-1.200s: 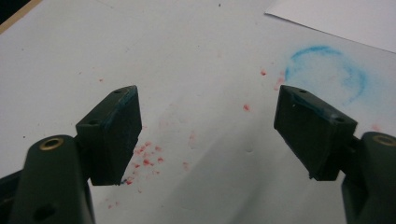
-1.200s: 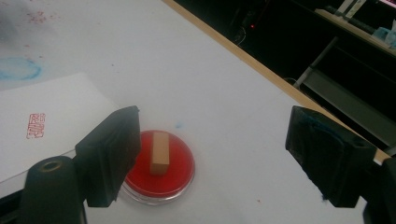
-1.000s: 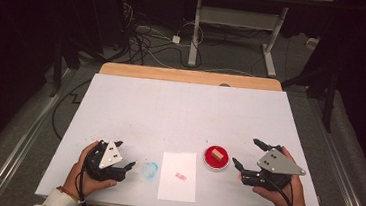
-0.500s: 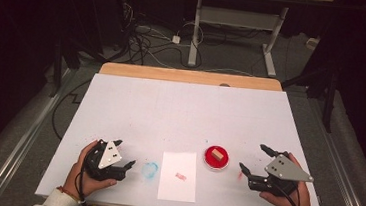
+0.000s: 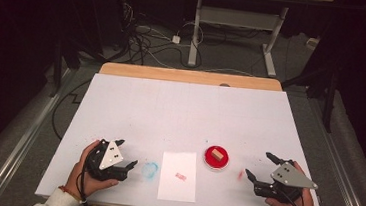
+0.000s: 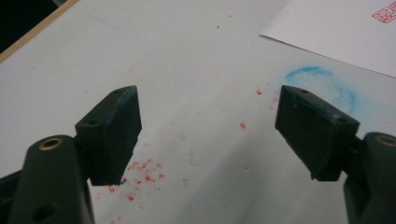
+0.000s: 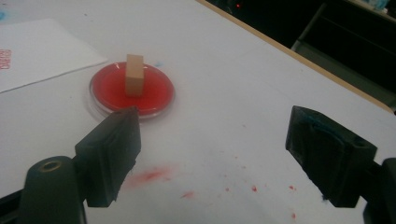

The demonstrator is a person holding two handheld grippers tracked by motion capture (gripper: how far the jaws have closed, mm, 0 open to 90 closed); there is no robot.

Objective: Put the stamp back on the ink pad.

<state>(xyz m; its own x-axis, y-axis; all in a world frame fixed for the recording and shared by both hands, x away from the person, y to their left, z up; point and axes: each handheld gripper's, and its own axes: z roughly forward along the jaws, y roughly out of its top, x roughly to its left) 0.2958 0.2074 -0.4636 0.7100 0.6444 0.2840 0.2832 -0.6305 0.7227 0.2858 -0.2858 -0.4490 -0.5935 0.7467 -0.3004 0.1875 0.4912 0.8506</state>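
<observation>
At about seven o'clock on the white table (image 5: 185, 108) we hold the left gripper (image 5: 127, 154), jaws spread wide and nothing between them. In the left gripper view its black pads (image 6: 116, 133) hang over scattered red specks (image 6: 142, 172) on the white surface, with traces of blue along the pad edges.

Just off that gripper toward three o'clock lies a faint blue ring-shaped smudge (image 5: 150, 170). Next comes the white sheet of paper (image 5: 178, 175) at six o'clock, lying flat and carrying a small red stamped mark (image 5: 180, 176) near its middle.

Further along, at roughly five o'clock, sits the round ink pad (image 5: 216, 158): a shallow clear-rimmed dish with a bright red bed. On it stands the stamp (image 5: 217, 154), a small pale wooden block, upright and a little off centre. In the right gripper view the stamp (image 7: 134, 74) shows plain tan faces, taller than wide, its base touching the red ink pad (image 7: 132, 91).

A red smear (image 5: 240, 175) marks the table between the dish and our right gripper (image 5: 261, 166), which rests at four o'clock, well apart from the stamp. Its jaws are also spread and hold nothing.
</observation>
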